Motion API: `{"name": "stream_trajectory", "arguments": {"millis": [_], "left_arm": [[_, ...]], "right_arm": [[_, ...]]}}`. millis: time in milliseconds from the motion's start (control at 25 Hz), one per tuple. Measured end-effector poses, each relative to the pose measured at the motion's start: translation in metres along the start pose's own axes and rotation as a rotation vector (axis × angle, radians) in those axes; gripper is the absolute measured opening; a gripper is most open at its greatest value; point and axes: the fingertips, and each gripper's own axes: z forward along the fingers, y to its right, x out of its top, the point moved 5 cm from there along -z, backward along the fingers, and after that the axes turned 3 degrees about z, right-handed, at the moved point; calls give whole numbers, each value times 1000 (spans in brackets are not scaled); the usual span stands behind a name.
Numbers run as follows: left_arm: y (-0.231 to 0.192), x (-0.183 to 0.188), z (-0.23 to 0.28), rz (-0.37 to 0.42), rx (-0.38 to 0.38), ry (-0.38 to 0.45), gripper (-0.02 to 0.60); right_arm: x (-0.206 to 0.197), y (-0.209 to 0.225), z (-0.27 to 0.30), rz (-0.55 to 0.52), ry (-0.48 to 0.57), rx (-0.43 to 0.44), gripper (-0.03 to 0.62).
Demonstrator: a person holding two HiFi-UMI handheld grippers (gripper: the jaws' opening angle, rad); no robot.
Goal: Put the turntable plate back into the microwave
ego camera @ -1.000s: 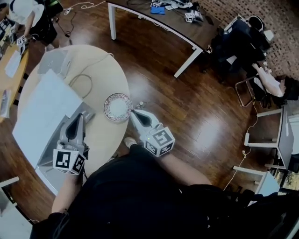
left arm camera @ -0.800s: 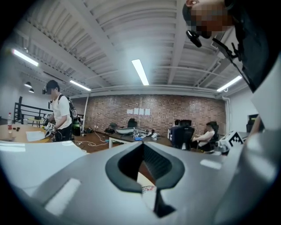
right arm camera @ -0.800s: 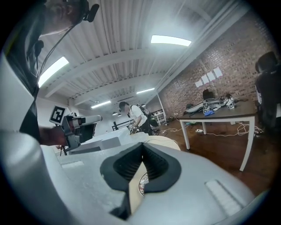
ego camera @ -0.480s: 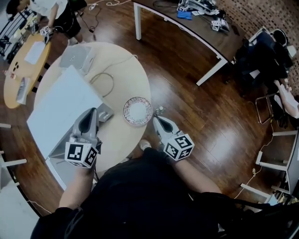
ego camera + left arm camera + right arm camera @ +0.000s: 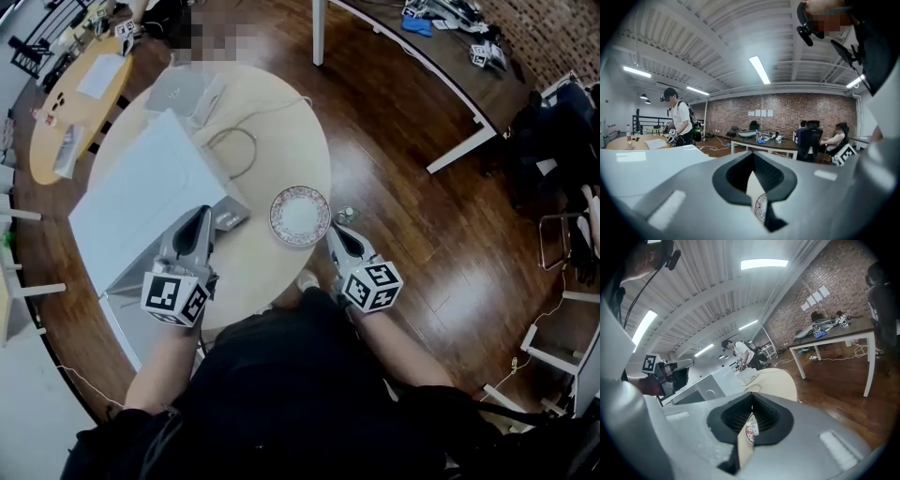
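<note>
The turntable plate (image 5: 300, 216), white with a red patterned rim, lies flat near the right edge of the round beige table (image 5: 281, 122). It also shows through the jaw gap as the plate (image 5: 761, 206) and the plate (image 5: 750, 430). The white microwave (image 5: 141, 202) stands on the table's left half; it appears again as the microwave (image 5: 701, 390). My right gripper (image 5: 333, 228) is shut and empty, its tips just beside the plate's right rim. My left gripper (image 5: 203, 214) hovers over the microwave's near corner, its jaws together with nothing held.
A grey laptop (image 5: 178, 91) and a looped cable (image 5: 234, 150) lie at the table's far side. An orange table (image 5: 80, 94) stands at the left, a dark desk (image 5: 422, 47) at the back right. A person (image 5: 677, 119) stands behind. Wooden floor (image 5: 422, 244) spreads to the right.
The head view has swung, so the table and plate now sit further right in frame. My right gripper has sunk and rolled, staying by the plate's right rim. The left gripper edged forward.
</note>
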Motion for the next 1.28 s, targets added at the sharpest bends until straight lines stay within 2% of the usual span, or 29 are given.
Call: {"name": "stream_trajectory", "arguments": {"millis": [160,520,920,1280], "left_arm": [[4,3,7,-33,2,-19,6],[26,-8,28,-24,-51,-70,6],[35,-10,42,-50,-50,-85,6],[44,-21,47,-50,-60,-137,6]], "right_arm": [[-5,6,9,13,-28,17,2],[-17,26,19,0,-85,20,2],[-27,47,28,7,-127,27,9],[-40,69,39,-21,-202,-37,40]]}}
